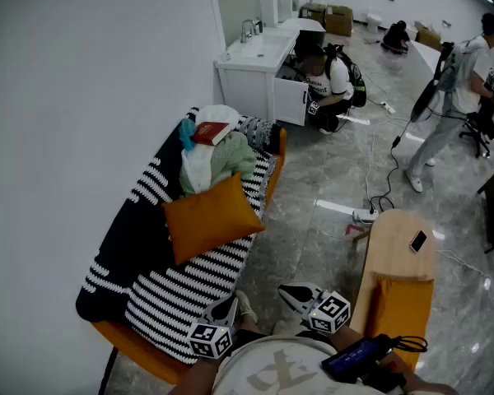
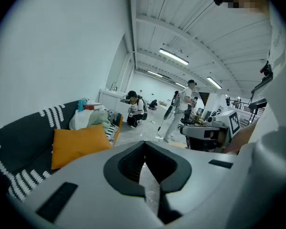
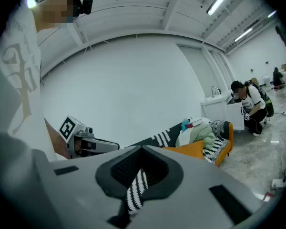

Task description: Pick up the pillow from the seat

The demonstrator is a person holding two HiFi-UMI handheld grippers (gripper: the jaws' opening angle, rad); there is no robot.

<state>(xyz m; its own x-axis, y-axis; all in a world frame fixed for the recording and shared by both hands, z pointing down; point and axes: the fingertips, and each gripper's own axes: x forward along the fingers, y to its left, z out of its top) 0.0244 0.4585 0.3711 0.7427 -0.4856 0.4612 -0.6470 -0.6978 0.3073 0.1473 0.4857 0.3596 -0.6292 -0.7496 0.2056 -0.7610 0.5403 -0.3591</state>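
An orange pillow (image 1: 210,216) leans on the seat of a sofa (image 1: 181,299) draped in a black-and-white striped blanket. The pillow also shows in the left gripper view (image 2: 78,144) and the right gripper view (image 3: 188,150). My left gripper (image 1: 224,309) and right gripper (image 1: 288,293) hang close to my body, well short of the pillow. Both are shut with nothing between the jaws. The left gripper (image 2: 145,173) points along the sofa toward the room; the right gripper (image 3: 136,185) points at the striped blanket.
A pile of clothes (image 1: 218,161) with a red book (image 1: 212,132) lies behind the pillow. A wooden bench (image 1: 399,253) with a phone (image 1: 417,240) and an orange cushion (image 1: 399,307) stands at right. A person (image 1: 329,81) crouches by a white cabinet; another person (image 1: 453,97) stands farther right. Cables (image 1: 379,196) cross the floor.
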